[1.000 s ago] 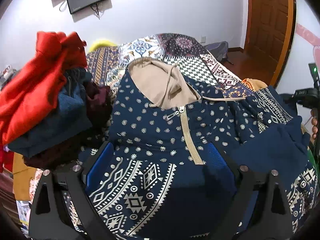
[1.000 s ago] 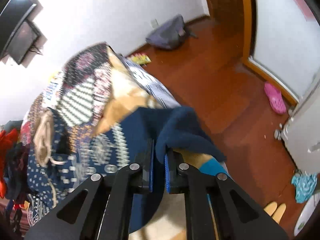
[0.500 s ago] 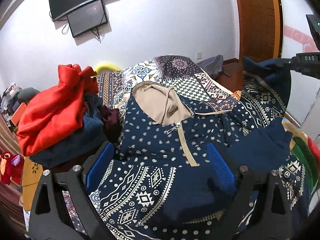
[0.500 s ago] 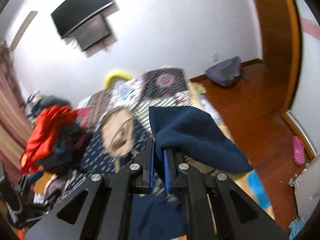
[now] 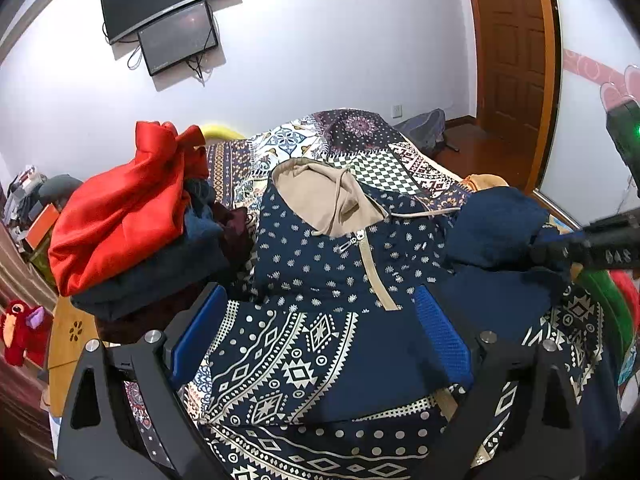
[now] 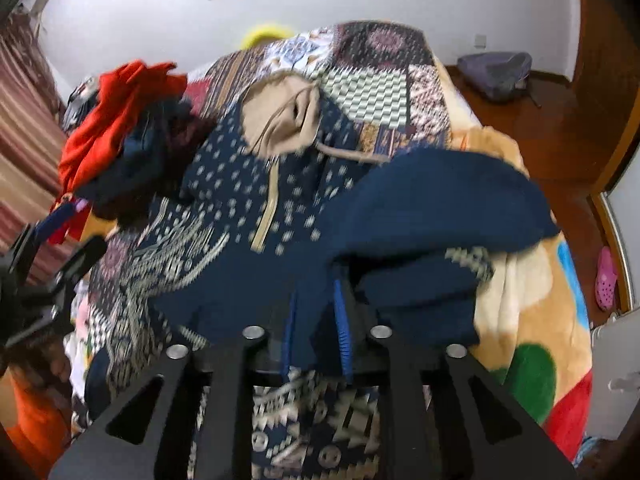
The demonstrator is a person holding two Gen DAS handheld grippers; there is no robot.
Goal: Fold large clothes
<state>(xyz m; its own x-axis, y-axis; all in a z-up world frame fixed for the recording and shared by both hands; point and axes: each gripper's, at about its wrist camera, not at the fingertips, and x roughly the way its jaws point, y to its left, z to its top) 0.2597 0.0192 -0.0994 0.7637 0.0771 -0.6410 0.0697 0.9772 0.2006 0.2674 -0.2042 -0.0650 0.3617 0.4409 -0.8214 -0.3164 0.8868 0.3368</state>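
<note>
Right tongs [image 6: 316, 312], clamped on the hoodie's navy sleeve [image 6: 436, 200], have swung it from out over the floor back across the hoodie [image 5: 320, 280] on the bed [image 6: 520, 280]. Left tongs [image 5: 320, 340] hover wide just above its hem, so the sleeve fold looks nearly done.

The left claw [image 5: 320, 336] spreads wide across the lower frame; the right claw [image 6: 316, 320] is pinched nearly closed at lower centre.
</note>
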